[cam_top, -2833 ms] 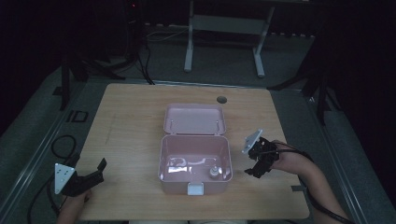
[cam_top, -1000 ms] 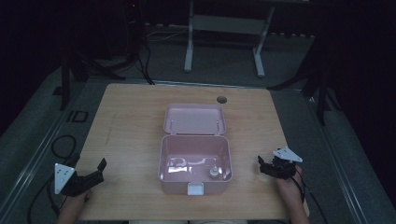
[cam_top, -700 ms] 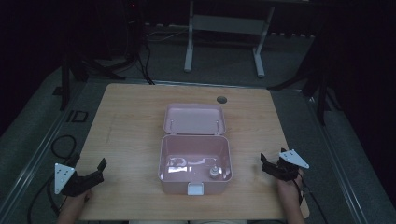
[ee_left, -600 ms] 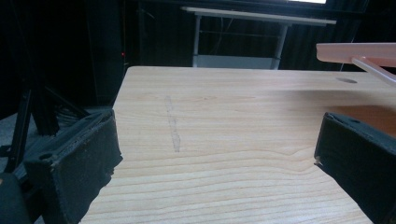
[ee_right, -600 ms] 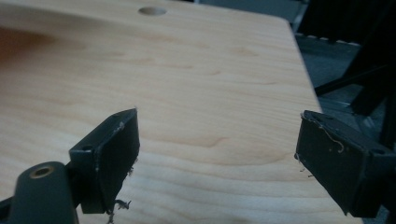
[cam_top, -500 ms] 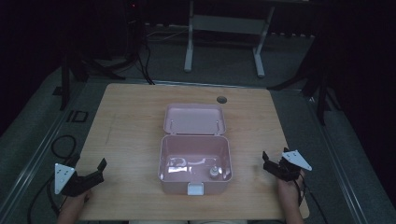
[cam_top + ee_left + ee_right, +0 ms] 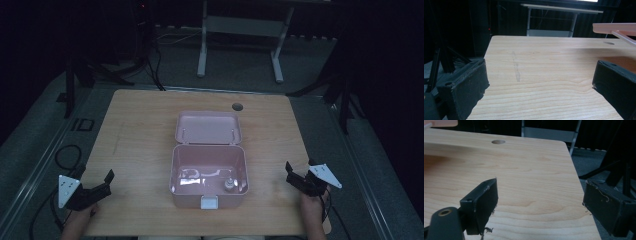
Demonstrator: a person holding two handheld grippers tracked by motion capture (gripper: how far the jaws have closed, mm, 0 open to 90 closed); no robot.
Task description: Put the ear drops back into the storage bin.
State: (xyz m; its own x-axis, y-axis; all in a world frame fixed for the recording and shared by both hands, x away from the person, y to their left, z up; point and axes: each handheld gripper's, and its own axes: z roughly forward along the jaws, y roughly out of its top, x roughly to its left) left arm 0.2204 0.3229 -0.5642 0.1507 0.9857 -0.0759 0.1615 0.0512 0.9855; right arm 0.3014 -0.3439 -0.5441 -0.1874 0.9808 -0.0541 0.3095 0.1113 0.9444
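Observation:
An open pink box [image 7: 173, 172] sits mid-table, its lid [image 7: 209, 127] laid flat behind it. Inside lie a small round-topped item [image 7: 229, 184] and a pale shiny piece [image 7: 191, 175]; I cannot tell what they are. My left gripper [image 7: 102, 185] rests at the front left corner, open and holding nothing. My right gripper [image 7: 299, 171] rests near the front right edge, also open. In the left gripper view the jaws [image 7: 540, 82] stand wide apart over bare wood, with the pink lid's edge [image 7: 614, 27] at upper right. The right gripper's jaws [image 7: 540, 202] are spread over bare wood too.
The wooden table [image 7: 140, 125] has a round cable hole [image 7: 237, 106] behind the box. A white-legged stand [image 7: 240, 30] is on the floor beyond the table. Cables [image 7: 65, 155] lie on the floor at the left. Dark tripod legs [image 7: 340, 95] stand at the right.
My right gripper has drawn back from beside the box to the table's front right edge, then drifted slightly further right. The left gripper and the box have not moved.

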